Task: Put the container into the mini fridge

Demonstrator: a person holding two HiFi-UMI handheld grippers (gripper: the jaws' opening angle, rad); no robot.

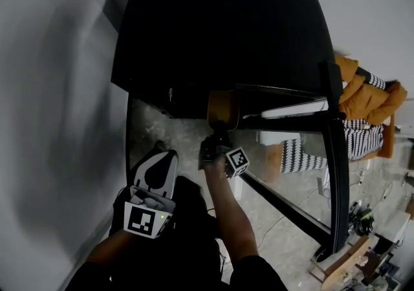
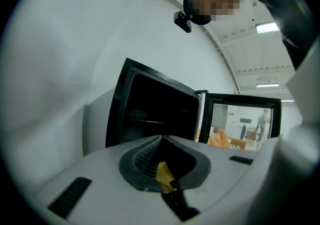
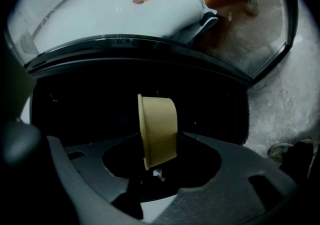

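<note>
The tan container (image 3: 159,131) lies on its side, clamped between the partly spread jaws of the right hand-held gripper (image 3: 159,161) — right at the dark mouth of the mini fridge (image 1: 220,31), at 12 o'clock from that gripper. The fridge door (image 1: 333,154) stands open at 3 o'clock. The left hand-held gripper (image 1: 158,167) hangs at 7 o'clock — jaws together, nothing held.

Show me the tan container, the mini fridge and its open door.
tan container (image 3: 159,129): right gripper view, on its side wall.
mini fridge (image 1: 220,24): head view, on its black top.
open door (image 1: 334,173): head view, on its dark frame edge.
</note>
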